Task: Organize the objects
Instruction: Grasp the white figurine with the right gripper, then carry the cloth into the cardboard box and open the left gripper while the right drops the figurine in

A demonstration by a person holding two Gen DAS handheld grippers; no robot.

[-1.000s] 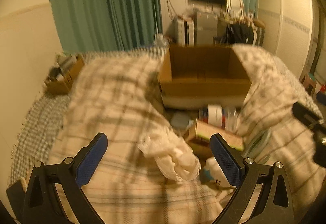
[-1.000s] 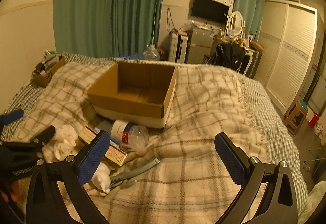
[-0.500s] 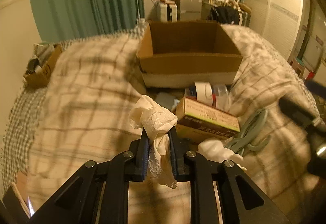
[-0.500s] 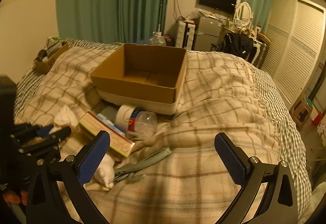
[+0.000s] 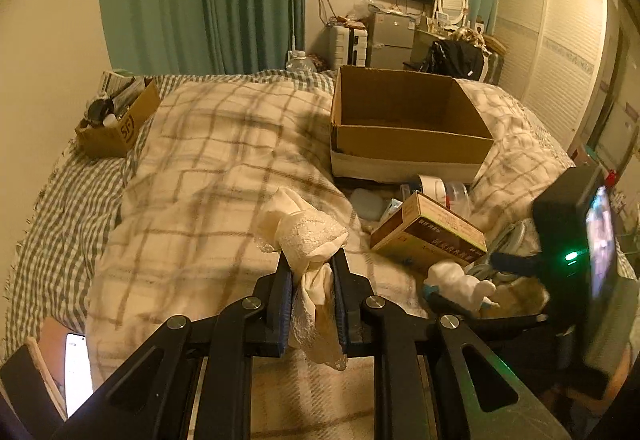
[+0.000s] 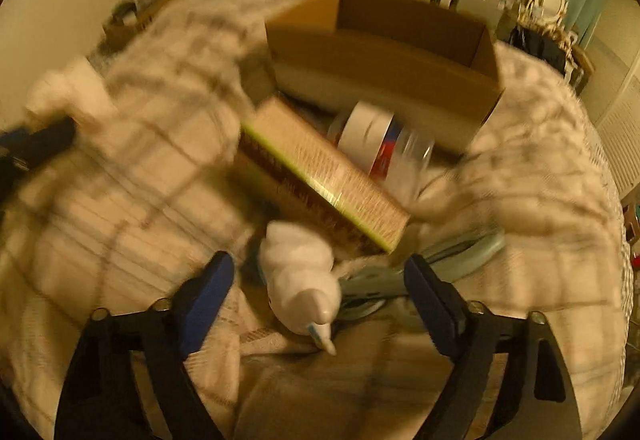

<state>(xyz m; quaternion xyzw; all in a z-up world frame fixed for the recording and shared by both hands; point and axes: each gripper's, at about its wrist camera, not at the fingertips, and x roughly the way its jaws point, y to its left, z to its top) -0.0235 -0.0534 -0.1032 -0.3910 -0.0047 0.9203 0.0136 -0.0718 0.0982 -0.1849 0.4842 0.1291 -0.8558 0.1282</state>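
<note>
The left gripper is clamped on a white lace cloth. The cloth's long side runs up and down between the two pads. Its bunched top sticks out toward 12 o'clock, and its lacy tail hangs down toward 6 o'clock. The cloth is off the blanket, held over the middle of the bed.

The right gripper has its jaws apart, and they have just been closing. A white bottle lies between the pads, but the pads do not touch it. The bottle lies on the blanket with its long side going from 11 o'clock to 5 o'clock in the right wrist view. Its thin tip points toward 5 o'clock, at the camera. This view is blurry.

Just past the bottle, at 12 o'clock, lies a long box. Its long side runs from 10 o'clock to 4 o'clock. At 3 o'clock from the bottle, gray-green scissors lie flat, partly under the right pad. A clear bottle with a white label lies on its side past the long box, just in front of the carton.

The big open carton sits at 1 o'clock from the cloth, near it. A small carton full of things sits well apart at 10 o'clock, by the wall.
</note>
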